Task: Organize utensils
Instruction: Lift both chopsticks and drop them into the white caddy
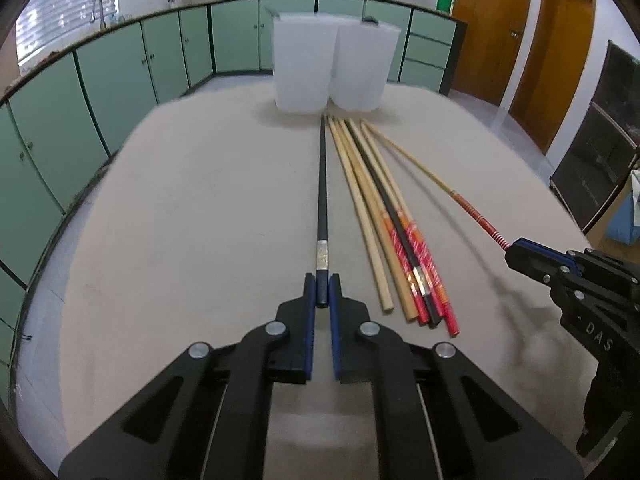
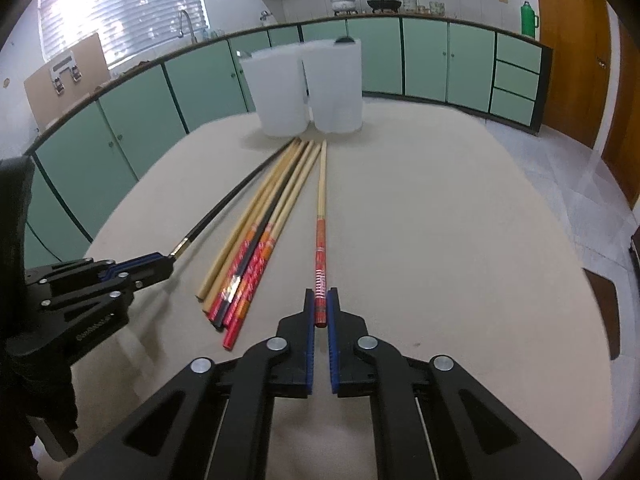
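Note:
My left gripper point(image 1: 322, 286) is shut on the near end of a black chopstick point(image 1: 322, 184), whose tip points toward two white containers point(image 1: 304, 68). My right gripper point(image 2: 321, 300) is shut on the red end of a wooden chopstick point(image 2: 321, 216). Each gripper also shows in the other's view: the right gripper point(image 1: 514, 250) in the left wrist view, the left gripper point(image 2: 166, 262) in the right wrist view. A bundle of several wooden, red and black chopsticks point(image 1: 384, 216) lies on the beige table point(image 1: 200, 220) between the two held ones, seen too in the right wrist view point(image 2: 256, 240).
The two white containers point(image 2: 308, 88) stand side by side at the table's far edge. Green kitchen cabinets point(image 1: 120, 76) run behind the table. Brown wooden doors point(image 1: 520, 28) are at the right.

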Demonstrator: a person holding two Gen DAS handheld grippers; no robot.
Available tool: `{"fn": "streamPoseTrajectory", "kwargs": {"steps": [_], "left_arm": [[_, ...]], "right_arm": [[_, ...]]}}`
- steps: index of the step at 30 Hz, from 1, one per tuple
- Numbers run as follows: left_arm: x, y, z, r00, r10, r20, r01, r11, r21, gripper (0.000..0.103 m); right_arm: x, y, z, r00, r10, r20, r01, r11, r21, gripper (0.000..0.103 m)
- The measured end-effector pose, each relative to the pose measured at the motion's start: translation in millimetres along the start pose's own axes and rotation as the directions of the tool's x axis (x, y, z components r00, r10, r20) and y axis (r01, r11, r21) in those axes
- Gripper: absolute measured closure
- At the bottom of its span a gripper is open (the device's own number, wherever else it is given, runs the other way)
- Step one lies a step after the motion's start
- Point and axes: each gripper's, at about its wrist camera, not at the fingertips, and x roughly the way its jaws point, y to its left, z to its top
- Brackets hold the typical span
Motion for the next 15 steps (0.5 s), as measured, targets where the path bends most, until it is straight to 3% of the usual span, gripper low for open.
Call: {"fn": "streamPoseTrajectory", "kwargs": {"steps": [7,15], "left_arm": [[-56,0,32,0.988,0.004,0.152,-0.01,0.999,0.039,0.097],[-104,-3,81,0.95,-0.042,0.311,0.015,0.996,0.088,0.097]], "right_arm": [[-40,-1,31,0.995,0.01,0.1,-0.007,0.999,-0.037,0.097],[-84,-2,89,0.976,0.044,0.211,-0.024,0.995,-0.094,0.097]]}}
